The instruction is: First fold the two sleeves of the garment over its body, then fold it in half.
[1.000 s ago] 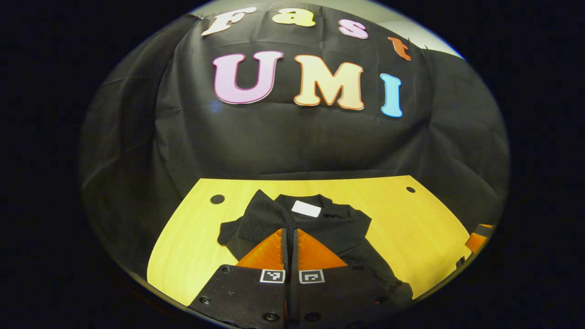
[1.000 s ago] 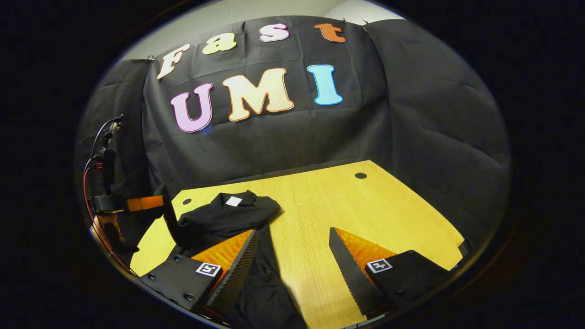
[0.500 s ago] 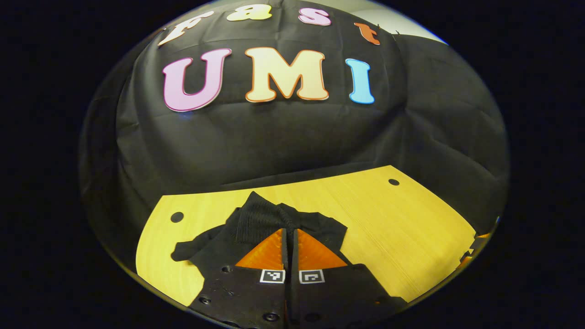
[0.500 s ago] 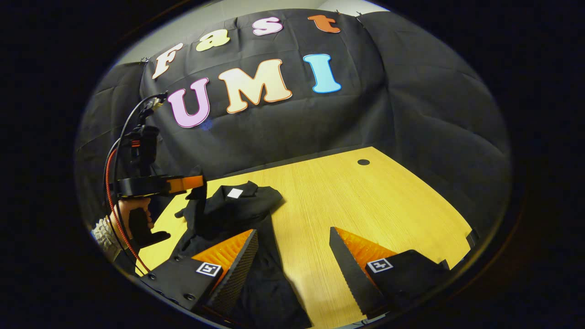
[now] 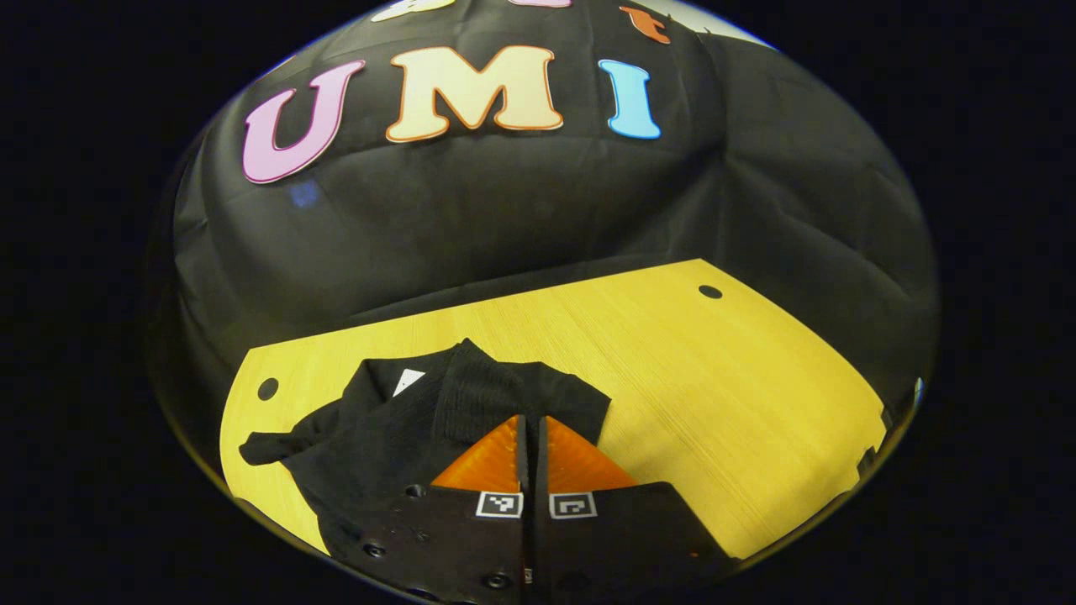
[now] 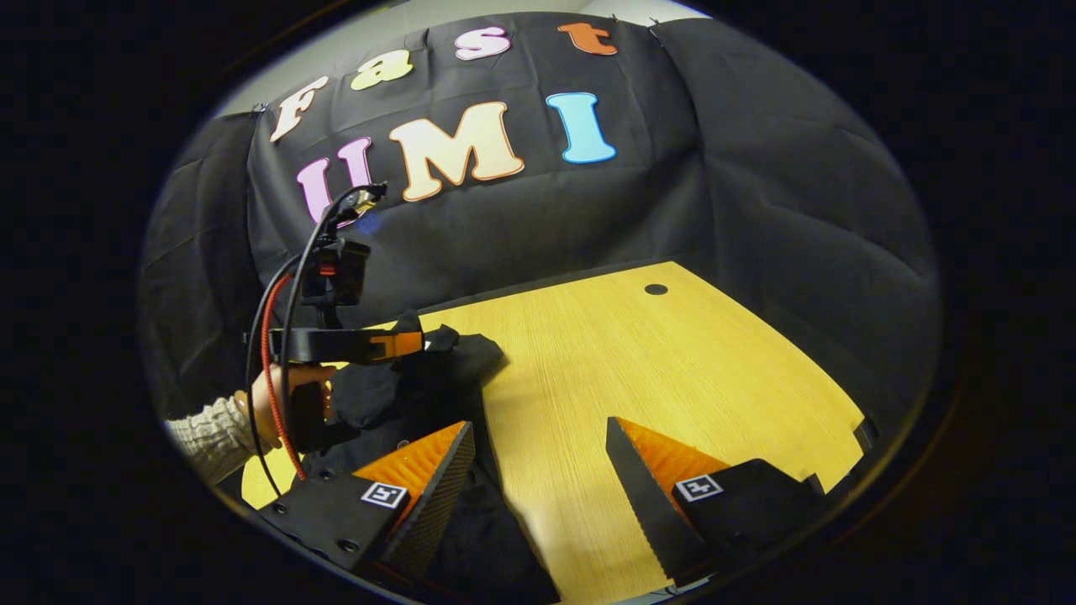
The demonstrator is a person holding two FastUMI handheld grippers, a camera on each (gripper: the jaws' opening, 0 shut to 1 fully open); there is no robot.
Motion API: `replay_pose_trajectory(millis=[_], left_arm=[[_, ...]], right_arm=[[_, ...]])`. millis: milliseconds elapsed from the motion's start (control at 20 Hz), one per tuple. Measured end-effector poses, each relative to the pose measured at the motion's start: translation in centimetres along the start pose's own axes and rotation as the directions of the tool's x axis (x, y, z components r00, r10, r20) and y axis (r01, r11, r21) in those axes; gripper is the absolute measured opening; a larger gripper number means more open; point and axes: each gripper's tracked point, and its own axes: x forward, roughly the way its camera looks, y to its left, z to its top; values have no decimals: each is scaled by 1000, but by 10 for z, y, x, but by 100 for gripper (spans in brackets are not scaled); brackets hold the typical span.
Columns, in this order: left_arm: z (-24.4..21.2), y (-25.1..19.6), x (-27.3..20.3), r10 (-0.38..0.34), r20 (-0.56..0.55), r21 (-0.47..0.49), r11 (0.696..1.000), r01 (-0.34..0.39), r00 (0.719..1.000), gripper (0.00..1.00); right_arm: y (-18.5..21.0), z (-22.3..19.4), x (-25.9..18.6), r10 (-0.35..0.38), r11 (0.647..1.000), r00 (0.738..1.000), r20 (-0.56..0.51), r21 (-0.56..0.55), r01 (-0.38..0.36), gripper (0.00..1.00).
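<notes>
Black knit garment [image 5: 395,420] lies on the counter [image 5: 714,395], its sleeve cuff [image 5: 483,395] pinched in your left hand-held gripper [image 5: 531,424]; carry it across the body and let go; your right hand-held gripper [image 6: 538,445] hangs spread.

The left gripper view sits low and close over the black garment [image 5: 395,420] and faces the booth wall across the wooden table [image 5: 672,370]. The right gripper view looks from farther back, right of the garment [image 6: 437,378], toward the same wall. Both views share the garment and the table [image 6: 639,361].
</notes>
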Motion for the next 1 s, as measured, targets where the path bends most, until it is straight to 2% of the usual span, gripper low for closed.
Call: replay_pose_trajectory(millis=[50, 100, 150, 200, 400, 550, 750, 800, 850, 900, 1000], left_arm=[[-2, -2, 6, -1, -6, 12, 1000, 1, 1000, 0], [-3, -6, 12, -6, -10, 22, 1000, 6, 1000, 0], [-5, -11, 18, -13, -13, 29, 1000, 14, 1000, 0], [-8, -15, 22, -21, -22, 33, 999, 22, 1000, 0], [-20, -33, 37, -55, -50, 27, 998, 56, 997, 0], [-31, -35, 44, -54, -75, 27, 998, 56, 996, 0], [-34, -40, 48, -66, -83, 22, 997, 69, 994, 7], [-34, -40, 47, -67, -84, 26, 997, 70, 994, 23], [-34, -41, 47, -66, -79, 31, 997, 69, 995, 29], [-33, -41, 47, -62, -73, 36, 997, 64, 995, 48], [-30, -39, 43, -43, -54, 37, 998, 45, 998, 87]], right_arm=[[0, -2, 1, 3, 1000, 1000, -5, -3, -3, 96], [1, -3, 2, 5, 1000, 1000, -8, -6, -6, 99], [1, -5, 2, 7, 1000, 1000, -12, -11, -7, 96], [0, -7, 2, 7, 1000, 1000, -15, -15, -8, 99], [0, -12, 5, 10, 1000, 1000, -24, -11, -11, 99], [0, -15, 6, 12, 1000, 999, -30, -4, -12, 99], [-6, -20, 6, 10, 1000, 999, -38, -11, -11, 100], [-7, -21, 6, 11, 1000, 999, -41, -11, -11, 96], [-7, -21, 7, 11, 1000, 999, -42, -11, -12, 96], [-8, -22, 7, 12, 1000, 999, -41, -12, -12, 99], [-9, -23, 5, 13, 1000, 999, -40, -15, -13, 96]])
